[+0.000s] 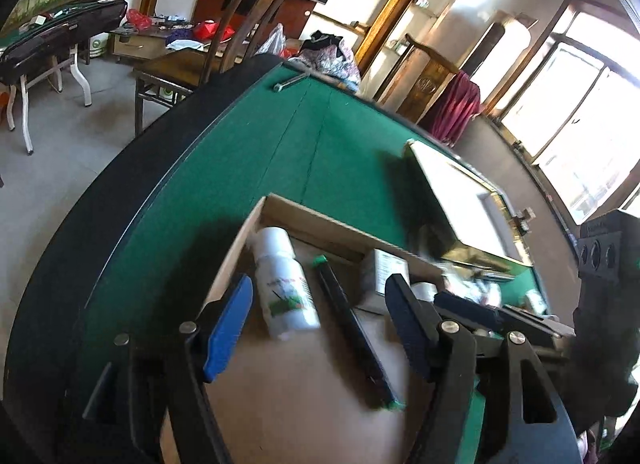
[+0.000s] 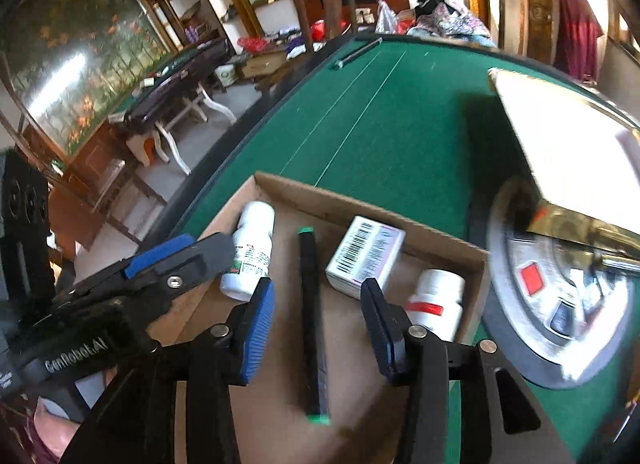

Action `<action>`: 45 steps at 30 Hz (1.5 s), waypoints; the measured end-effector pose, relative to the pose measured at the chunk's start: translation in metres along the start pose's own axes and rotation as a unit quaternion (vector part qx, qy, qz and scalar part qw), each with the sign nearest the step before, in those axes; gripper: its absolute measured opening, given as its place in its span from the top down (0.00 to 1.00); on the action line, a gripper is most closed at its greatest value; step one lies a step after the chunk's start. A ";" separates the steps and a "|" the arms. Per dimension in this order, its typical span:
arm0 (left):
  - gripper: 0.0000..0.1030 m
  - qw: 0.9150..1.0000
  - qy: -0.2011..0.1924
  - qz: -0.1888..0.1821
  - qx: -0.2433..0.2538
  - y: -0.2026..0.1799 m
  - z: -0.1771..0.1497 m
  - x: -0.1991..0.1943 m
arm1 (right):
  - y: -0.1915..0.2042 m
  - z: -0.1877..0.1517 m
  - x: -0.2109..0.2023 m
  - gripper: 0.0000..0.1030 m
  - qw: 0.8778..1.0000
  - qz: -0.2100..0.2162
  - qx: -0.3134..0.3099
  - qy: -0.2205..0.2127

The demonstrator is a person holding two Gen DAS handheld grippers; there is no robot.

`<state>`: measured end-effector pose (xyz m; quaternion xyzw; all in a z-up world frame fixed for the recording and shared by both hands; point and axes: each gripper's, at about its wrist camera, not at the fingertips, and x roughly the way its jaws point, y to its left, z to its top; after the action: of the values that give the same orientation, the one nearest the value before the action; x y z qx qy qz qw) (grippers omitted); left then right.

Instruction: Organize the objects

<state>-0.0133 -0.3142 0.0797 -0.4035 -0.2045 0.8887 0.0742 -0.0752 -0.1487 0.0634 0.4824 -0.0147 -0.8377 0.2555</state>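
The left gripper [image 1: 320, 316] is hanging nearest the lens with its blue-padded jaws released, standing apart over the cardboard tray [image 1: 280, 207] with nothing pressed between them. Just beneath it the white bottle [image 1: 286, 284] and the black pen [image 1: 352, 328] are lying loose on the tray floor, side by side. The right gripper [image 2: 318, 312] is likewise standing unclenched, straddling the pen [image 2: 312, 324] without touching it. Outward, the tray's low walls are closing in the far side, and the green felt table [image 1: 248, 151] is spreading wide and bare beyond them to its dark curved rim. A white flat box [image 1: 460, 199] is crowding the right side. Only the right view is showing the barcoded small box [image 2: 366, 252] clearly, the red-banded white jar [image 2: 436, 300] in the tray corner, and the round silver panel [image 2: 552, 304] beside the tray; the left view is blurring these. A metal bolt [image 1: 290, 81] is lying near the far edge.
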 end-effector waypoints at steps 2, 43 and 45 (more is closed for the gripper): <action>0.34 1.000 -0.015 -0.015 0.007 -0.012 -0.005 -0.022 | -0.005 -0.004 -0.024 0.47 1.000 -0.002 0.008 -0.016; 0.12 0.893 -0.399 0.081 0.193 -0.205 0.082 -0.496 | -0.033 -0.013 -0.733 0.14 0.847 -0.379 0.171 -0.332; 0.12 0.880 -0.410 0.149 0.188 -0.208 0.115 -0.516 | -0.025 -0.006 -0.776 0.07 0.808 -0.455 0.169 -0.333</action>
<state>0.2364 -0.3138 0.5897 -0.0078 0.0168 0.9970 -0.0752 0.2323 0.2178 0.6746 0.1606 -0.0188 -0.9517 -0.2611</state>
